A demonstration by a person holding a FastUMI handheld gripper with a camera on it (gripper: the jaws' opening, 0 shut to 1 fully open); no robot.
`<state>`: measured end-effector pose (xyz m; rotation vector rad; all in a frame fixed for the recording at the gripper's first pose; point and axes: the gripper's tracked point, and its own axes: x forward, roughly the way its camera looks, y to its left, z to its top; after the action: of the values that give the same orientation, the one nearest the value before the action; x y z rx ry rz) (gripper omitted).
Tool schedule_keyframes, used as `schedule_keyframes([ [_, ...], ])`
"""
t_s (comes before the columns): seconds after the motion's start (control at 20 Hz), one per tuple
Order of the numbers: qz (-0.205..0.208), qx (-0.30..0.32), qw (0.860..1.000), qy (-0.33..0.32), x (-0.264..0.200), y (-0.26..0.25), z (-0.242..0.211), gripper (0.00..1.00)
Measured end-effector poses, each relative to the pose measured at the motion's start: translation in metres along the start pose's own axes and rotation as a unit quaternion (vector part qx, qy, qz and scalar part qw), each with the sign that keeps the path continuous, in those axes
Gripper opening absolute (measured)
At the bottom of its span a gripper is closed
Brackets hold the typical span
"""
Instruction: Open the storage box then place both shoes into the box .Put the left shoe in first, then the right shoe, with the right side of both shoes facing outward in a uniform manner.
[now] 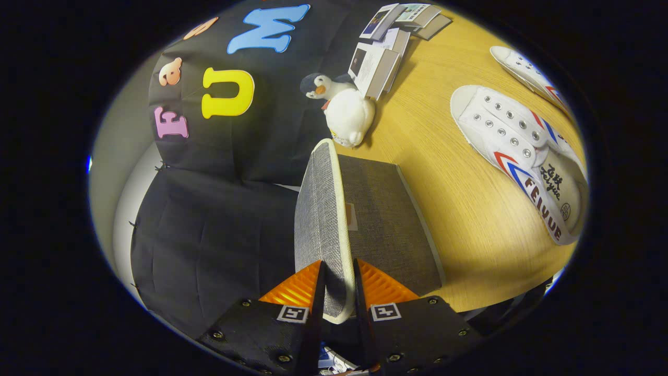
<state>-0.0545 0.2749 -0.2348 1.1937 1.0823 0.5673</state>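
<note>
**What your desk is carrying**

You are looking at a wooden desk (pixel 443 172) that is carrying a grey fabric storage box (pixel 386 219) at its near edge. A plush penguin (pixel 347 112) is lying just beyond the box. Booklets (pixel 386 47) are sitting toward the far edge. Two white shoes (pixel 516 151) (pixel 527 70) are resting apart on the bare wood, away from the box.

Around the one storage box (pixel 386 224) I count two white shoes (pixel 514 141) (pixel 527 70), one plush penguin (pixel 344 107) and several booklets (pixel 389 47) beyond it.
</note>
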Motion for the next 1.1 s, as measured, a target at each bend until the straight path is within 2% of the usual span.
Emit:
schedule_keyframes([
  [0.05, 0.017, 0.005, 1.0, -0.018, -0.001, 0.013, 0.003, 0.29],
  [0.15, 0.007, -0.01, 1.0, -0.013, -0.001, 0.012, 0.005, 0.01],
  [0.3, 0.005, -0.018, 1.0, -0.007, -0.004, 0.018, 0.005, 0.01],
  [0.45, 0.024, -0.028, 0.999, -0.004, -0.008, 0.047, 0.007, 0.01],
  [0.8, 0.048, -0.092, 0.995, -0.005, -0.005, 0.12, 0.004, 0.01],
  [1.1, 0.044, -0.153, 0.987, 0.004, 0.015, 0.165, -0.016, 0.01],
])
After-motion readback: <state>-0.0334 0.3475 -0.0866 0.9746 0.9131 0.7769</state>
